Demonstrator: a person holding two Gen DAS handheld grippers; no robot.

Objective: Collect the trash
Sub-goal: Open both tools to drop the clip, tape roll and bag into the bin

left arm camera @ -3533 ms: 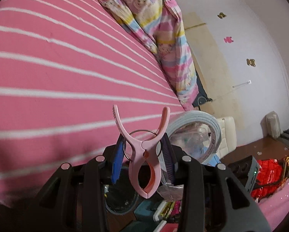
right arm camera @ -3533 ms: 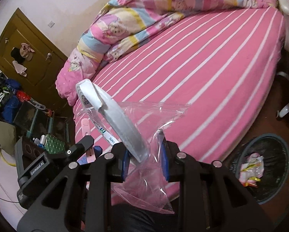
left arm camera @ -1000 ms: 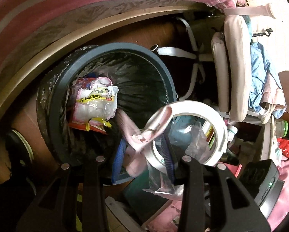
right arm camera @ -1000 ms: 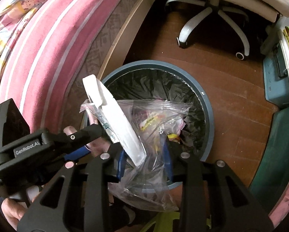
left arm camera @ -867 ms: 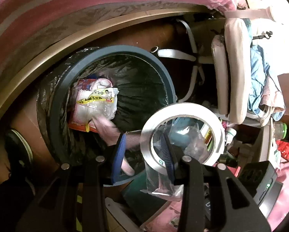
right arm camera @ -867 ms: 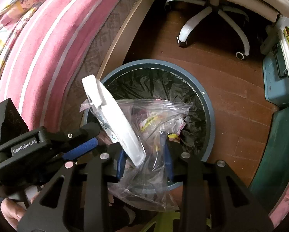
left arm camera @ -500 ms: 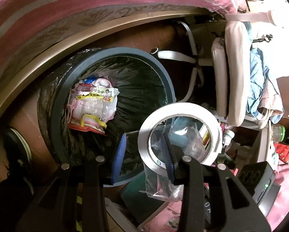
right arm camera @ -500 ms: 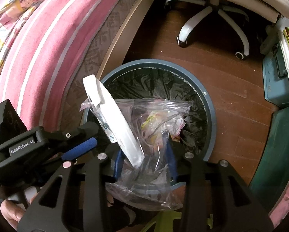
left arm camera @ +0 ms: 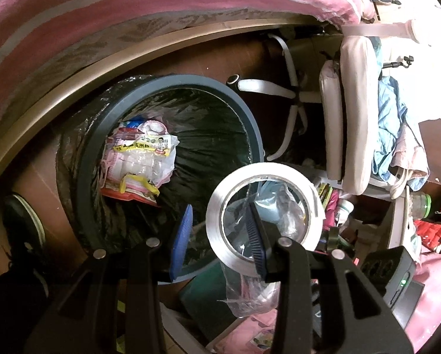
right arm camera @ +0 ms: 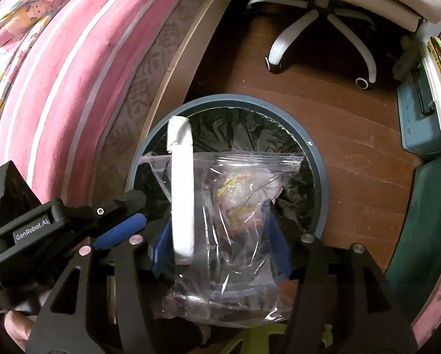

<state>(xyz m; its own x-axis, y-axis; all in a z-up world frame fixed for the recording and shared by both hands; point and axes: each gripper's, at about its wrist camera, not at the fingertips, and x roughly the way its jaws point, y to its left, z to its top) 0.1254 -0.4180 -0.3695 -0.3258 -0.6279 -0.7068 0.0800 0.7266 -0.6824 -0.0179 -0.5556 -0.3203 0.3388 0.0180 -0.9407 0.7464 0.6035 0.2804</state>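
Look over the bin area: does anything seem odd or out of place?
A white tape roll and a clear zip bag hang between the right gripper's jaws, which have just been opening, over the bin. A tape roll seems odd trash beside the wrappers inside.

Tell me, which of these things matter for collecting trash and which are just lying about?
Part of the job: tape roll, clear zip bag, lined trash bin, wrappers already inside it.
Just lying about: pink striped bed, white swivel chair, teal box, black shoe.
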